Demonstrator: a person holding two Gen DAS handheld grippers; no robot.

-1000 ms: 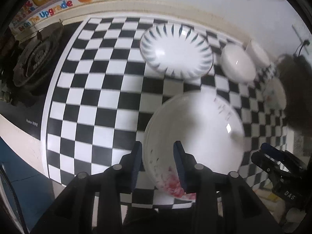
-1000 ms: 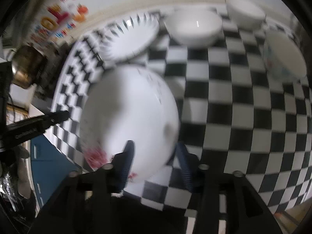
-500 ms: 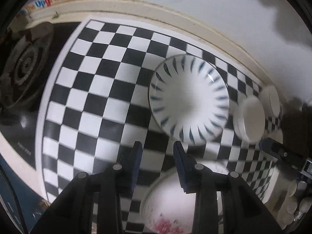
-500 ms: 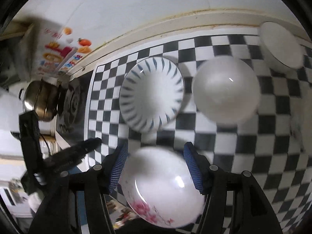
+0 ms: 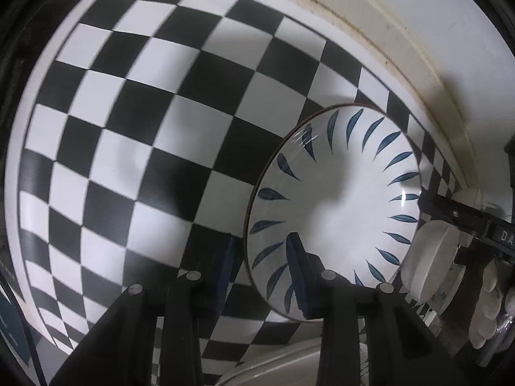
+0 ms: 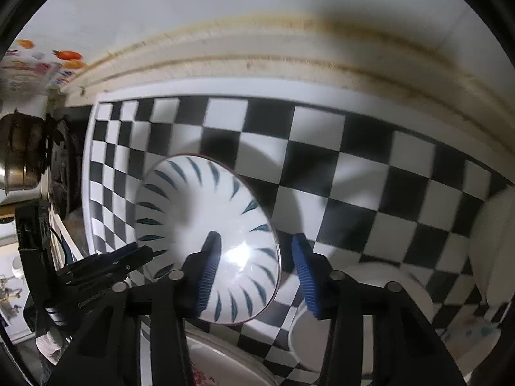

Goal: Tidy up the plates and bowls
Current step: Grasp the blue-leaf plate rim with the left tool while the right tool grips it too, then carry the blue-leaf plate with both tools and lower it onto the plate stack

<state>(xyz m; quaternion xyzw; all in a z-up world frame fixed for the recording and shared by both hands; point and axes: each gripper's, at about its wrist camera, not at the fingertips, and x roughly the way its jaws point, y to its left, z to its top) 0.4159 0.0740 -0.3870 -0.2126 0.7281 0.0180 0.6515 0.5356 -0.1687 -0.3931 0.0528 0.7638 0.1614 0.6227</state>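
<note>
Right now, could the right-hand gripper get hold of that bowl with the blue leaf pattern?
Probably yes. The right gripper already straddles the blue-leaf bowl's right rim with closing jaws, nothing lying between. The left gripper straddles the opposite rim.

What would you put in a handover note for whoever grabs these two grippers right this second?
Left gripper: fingers apart, straddling one side of the blue-leaf bowl's rim, not pinching it.
Right gripper: fingers closing across the opposite rim, one inside the bowl and one outside, not pressing yet.
Things: the bowl sits on the checkered mat. A white bowl is beside it, and a flowered plate lies at the near edge.
Done: nothing visibly stacked.
Left: probably grip the bowl, lift it, then group the dishes by kind.
</note>
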